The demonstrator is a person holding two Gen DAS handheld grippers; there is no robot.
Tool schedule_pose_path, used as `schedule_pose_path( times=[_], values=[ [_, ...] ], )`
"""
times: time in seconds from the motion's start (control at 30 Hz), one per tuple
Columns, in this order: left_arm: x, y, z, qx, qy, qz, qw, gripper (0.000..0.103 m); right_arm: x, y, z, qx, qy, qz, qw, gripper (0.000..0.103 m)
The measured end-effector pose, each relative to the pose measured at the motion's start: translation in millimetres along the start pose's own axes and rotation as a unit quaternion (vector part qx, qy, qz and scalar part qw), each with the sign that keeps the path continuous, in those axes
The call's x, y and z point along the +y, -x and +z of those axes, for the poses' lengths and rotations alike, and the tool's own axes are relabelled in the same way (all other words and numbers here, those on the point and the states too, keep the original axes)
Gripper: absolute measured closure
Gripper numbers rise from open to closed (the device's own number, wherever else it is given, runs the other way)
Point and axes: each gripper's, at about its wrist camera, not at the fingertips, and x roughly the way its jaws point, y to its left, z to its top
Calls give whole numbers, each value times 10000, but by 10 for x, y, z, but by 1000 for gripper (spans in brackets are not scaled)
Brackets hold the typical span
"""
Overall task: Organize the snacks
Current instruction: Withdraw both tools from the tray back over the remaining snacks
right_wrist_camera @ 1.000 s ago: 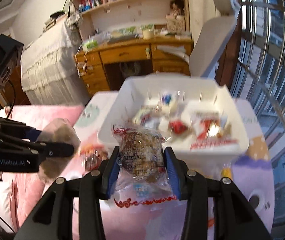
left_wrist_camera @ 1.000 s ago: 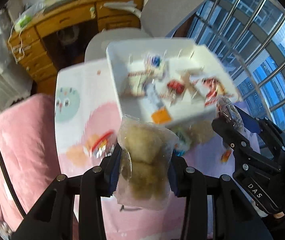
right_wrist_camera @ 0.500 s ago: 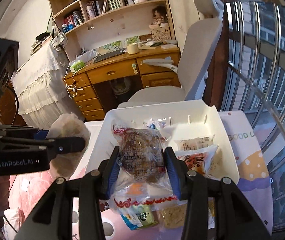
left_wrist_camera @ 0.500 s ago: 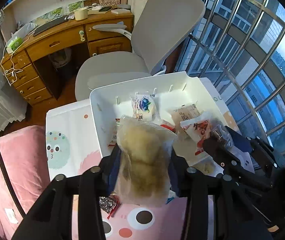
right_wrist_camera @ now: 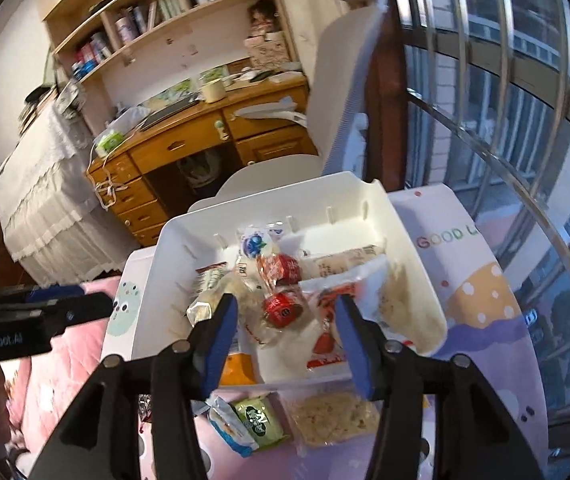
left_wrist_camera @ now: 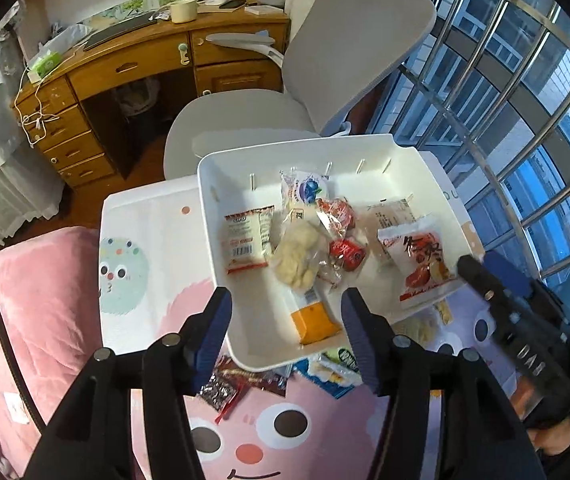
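Observation:
A white bin (left_wrist_camera: 209, 216) (right_wrist_camera: 421, 264) stands on the table and holds several wrapped snacks. A pale puffy snack bag (left_wrist_camera: 297, 256) lies in the bin's middle, next to red round snacks (left_wrist_camera: 347, 250) (right_wrist_camera: 283, 306). My left gripper (left_wrist_camera: 285, 316) is open and empty above the bin's near edge. My right gripper (right_wrist_camera: 285, 320) is open and empty over the bin; it also shows at the right of the left wrist view (left_wrist_camera: 501, 300). Loose snacks lie in front of the bin: a green packet (right_wrist_camera: 259, 420), a pale cracker packet (right_wrist_camera: 335, 412), a dark foil wrapper (left_wrist_camera: 223, 386).
The table has a pink cartoon cloth (left_wrist_camera: 253, 432). A grey office chair (left_wrist_camera: 325, 60) stands behind the table, with a wooden desk (left_wrist_camera: 133, 64) beyond. Window bars (left_wrist_camera: 525, 100) run along the right. A pink blanket (left_wrist_camera: 17, 300) lies at the left.
Both grippers opened and let go of their snack bags, which now lie in the bin. Both grippers have risen above the bin.

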Motion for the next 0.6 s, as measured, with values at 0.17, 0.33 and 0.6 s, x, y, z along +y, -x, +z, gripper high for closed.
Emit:
schedule_pose_path(
  times=[0.17,0.33,0.6],
  values=[
    [123,95,-239,89,127,-16,9999,47,-178,224,-80,-121,-281,-310,9991,40],
    [272,162,-532,203,366,40,9991,47,-413,444,-223,-100,-638,-558,9964,34],
    [440,180,-948,503,498,92,9975,47,-830,597,-660,335,-1480,-695,9860,32]
  ],
)
